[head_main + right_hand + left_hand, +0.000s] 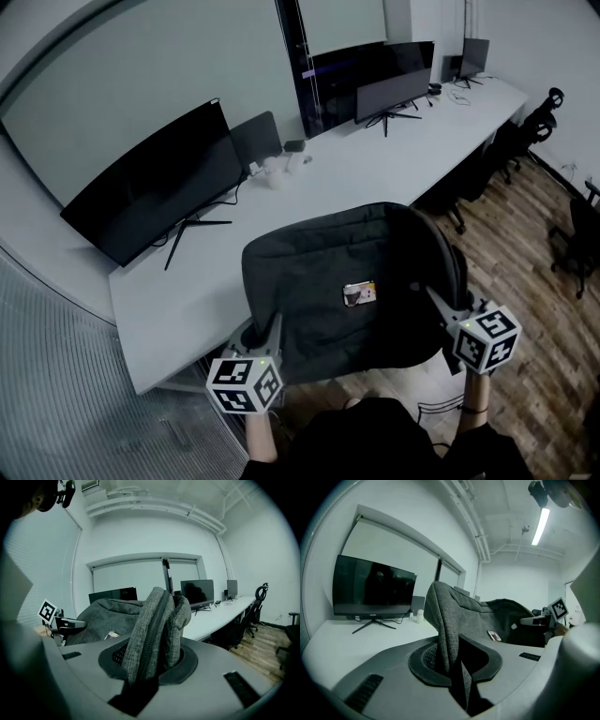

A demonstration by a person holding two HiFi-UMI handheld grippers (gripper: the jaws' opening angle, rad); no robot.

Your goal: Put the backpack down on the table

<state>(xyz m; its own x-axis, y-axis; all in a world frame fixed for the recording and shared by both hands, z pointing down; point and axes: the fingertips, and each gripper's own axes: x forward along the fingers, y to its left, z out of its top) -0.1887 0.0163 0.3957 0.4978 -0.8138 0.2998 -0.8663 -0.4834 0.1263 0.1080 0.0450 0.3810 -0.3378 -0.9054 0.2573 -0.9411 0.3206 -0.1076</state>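
Grey woven backpack [342, 281] was held aloft, partly over the near edge of the white surface [366, 173] | left tongs [270, 328] were clamped on its left rim, right tongs [439, 302] on its right | the bag spanned crosswise between them, with the surface ahead and below.

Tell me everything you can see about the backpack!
The backpack is dark grey and looks like soft woven cloth. It has a rounded top, a zip seam along one edge and a small rectangular label on its face. It is held up, lying nearly flat with its face upward, over the near edge of the white table. The left gripper pinches its near-left edge and the right gripper pinches its right side. Whether it touches the table cannot be told.
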